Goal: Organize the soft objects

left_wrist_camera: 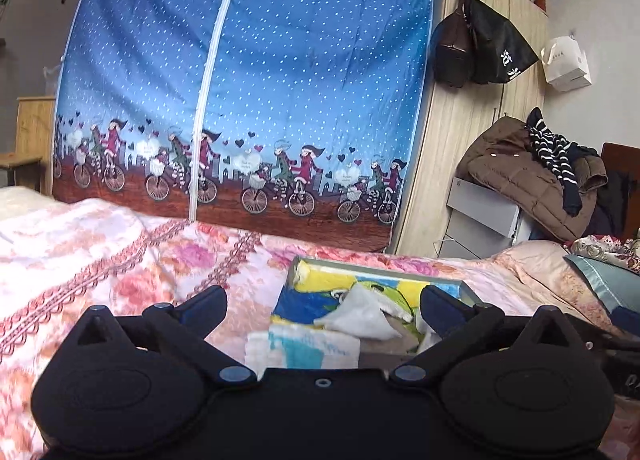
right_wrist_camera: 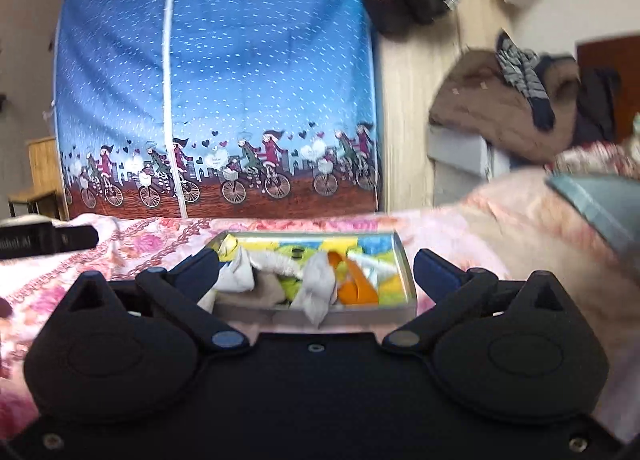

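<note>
A shallow grey tray (left_wrist_camera: 380, 268) (right_wrist_camera: 404, 256) lies on the flowery bedspread, with soft cloths piled in it. Among them are a yellow and blue towel (left_wrist_camera: 320, 284), a white crumpled cloth (left_wrist_camera: 360, 316) (right_wrist_camera: 316, 292), an orange piece (right_wrist_camera: 356, 288) and a light blue and white cloth (left_wrist_camera: 304, 348) hanging over the near rim. My left gripper (left_wrist_camera: 324, 302) stands open just short of the tray, with nothing pressed between its fingers. My right gripper (right_wrist_camera: 316, 268) is open too, its fingertips on either side of the tray's near end. Neither holds anything.
The pink flowered bedspread (left_wrist_camera: 120, 260) (right_wrist_camera: 500, 219) stretches left and right of the tray. Behind the bed stand a blue fabric wardrobe (left_wrist_camera: 248, 79) (right_wrist_camera: 216, 79), a wooden cupboard (left_wrist_camera: 480, 119) with hanging bags (left_wrist_camera: 472, 43), and a chair heaped with clothes (left_wrist_camera: 532, 171). The other gripper (right_wrist_camera: 48, 240) shows at the left.
</note>
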The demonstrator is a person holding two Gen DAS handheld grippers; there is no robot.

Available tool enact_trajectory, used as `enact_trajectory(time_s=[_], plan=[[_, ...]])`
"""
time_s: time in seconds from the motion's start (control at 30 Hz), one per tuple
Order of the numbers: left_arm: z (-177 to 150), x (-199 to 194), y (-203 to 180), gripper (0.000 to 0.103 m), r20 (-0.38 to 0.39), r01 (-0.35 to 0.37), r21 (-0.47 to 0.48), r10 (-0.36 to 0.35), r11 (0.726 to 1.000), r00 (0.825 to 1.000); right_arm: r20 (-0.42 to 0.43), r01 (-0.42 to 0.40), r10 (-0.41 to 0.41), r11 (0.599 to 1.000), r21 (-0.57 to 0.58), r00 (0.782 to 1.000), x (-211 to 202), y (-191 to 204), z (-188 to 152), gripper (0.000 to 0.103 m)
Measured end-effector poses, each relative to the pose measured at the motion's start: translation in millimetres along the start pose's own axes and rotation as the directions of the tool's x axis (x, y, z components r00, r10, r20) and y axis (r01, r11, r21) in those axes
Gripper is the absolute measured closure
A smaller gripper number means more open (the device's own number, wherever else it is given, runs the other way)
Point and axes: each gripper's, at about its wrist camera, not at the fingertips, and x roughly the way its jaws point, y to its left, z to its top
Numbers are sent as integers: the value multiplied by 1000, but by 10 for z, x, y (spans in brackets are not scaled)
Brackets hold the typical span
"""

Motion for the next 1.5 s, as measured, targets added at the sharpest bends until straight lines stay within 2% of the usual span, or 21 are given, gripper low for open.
enact_trajectory(time_s=[0.2, 0.37, 0.6, 0.8, 0.97, 1.2, 1.5], plan=[[-192, -373, -60, 1, -11, 24, 54, -24, 998, 1000, -66, 54, -55, 998, -16, 996, -346, -77, -248, 0], [-309, -655, -104, 1, -29, 47, 100, -45, 994, 999, -48, 95, -95, 995, 4, 994, -595, 9, -299, 0], [-442, -905, -87, 1, -39, 63, 148, -58, 987, 998, -88, 130, -136, 989, -68, 987, -381, 165, -331, 0], [-571, -855, -55, 1, -57, 66, 190, -56, 980, 997, -129, 188, -195, 980, -60, 972, -347, 156, -385, 0], [-600, -697, -7, 1, -98, 45, 165, -29, 985, 995, -162, 210, -213, 977, -35, 964, -347, 94, -441, 0], [-594, -629, 59, 1, -105, 26, 131, -12, 991, 994, -193, 206, -211, 978, -46, 958, -275, 82, -491, 0], [-617, -586, 54, 1, -115, 25, 134, -9, 991, 993, -203, 186, -191, 981, -46, 960, -276, 98, -479, 0]])
